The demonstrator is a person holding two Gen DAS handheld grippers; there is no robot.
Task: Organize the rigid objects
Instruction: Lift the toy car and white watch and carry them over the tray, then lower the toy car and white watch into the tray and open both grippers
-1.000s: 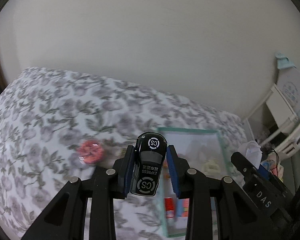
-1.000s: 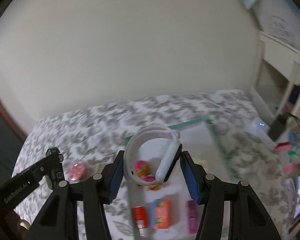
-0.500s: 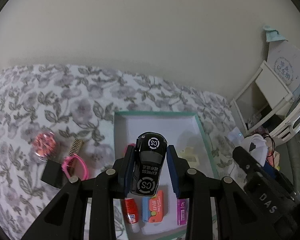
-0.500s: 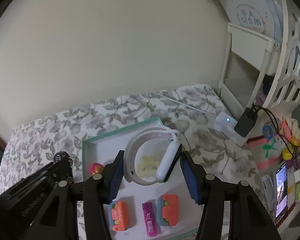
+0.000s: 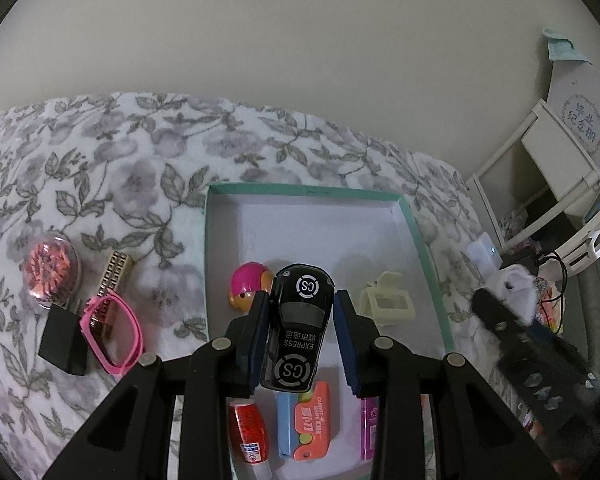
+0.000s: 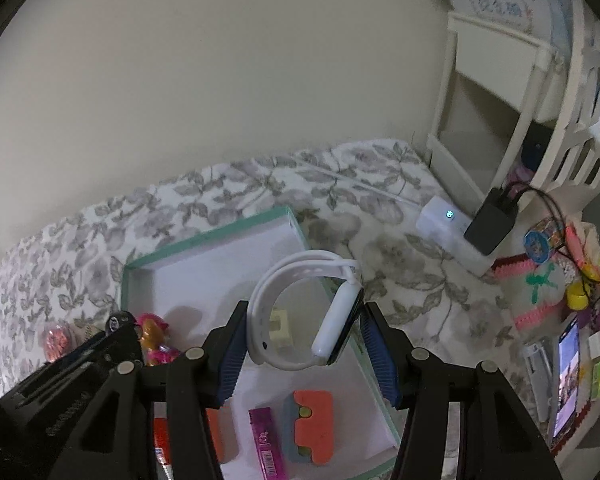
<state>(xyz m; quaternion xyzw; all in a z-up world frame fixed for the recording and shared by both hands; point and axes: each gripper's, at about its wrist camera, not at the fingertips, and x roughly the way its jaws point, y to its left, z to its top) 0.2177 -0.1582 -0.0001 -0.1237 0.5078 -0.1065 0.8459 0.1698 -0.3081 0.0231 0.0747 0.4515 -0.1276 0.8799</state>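
Toy car point(image 5: 298, 334), black with "EXPRESS" lettering, sits clamped in the left gripper point(image 5: 301, 338) over the teal-rimmed tray point(image 5: 416, 236). White smartwatch point(image 6: 306, 314) is pinched in the right gripper point(image 6: 302, 354) above the same tray. Cream hair clip point(image 5: 386, 300) lies at the car's 3 o'clock, pink sunglasses point(image 5: 112, 334) at 9 o'clock on the floral bedspread point(image 5: 100, 184).

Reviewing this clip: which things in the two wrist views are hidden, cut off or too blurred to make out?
- Red-capped tube, left wrist view: the lower end is cut off by the frame edge and the gripper arm.
- Cream clip, right wrist view: mostly hidden behind the white watch.
- Right gripper in the left wrist view: motion-blurred, markings unreadable.
- Phone screen, right wrist view: too small and distorted to read.
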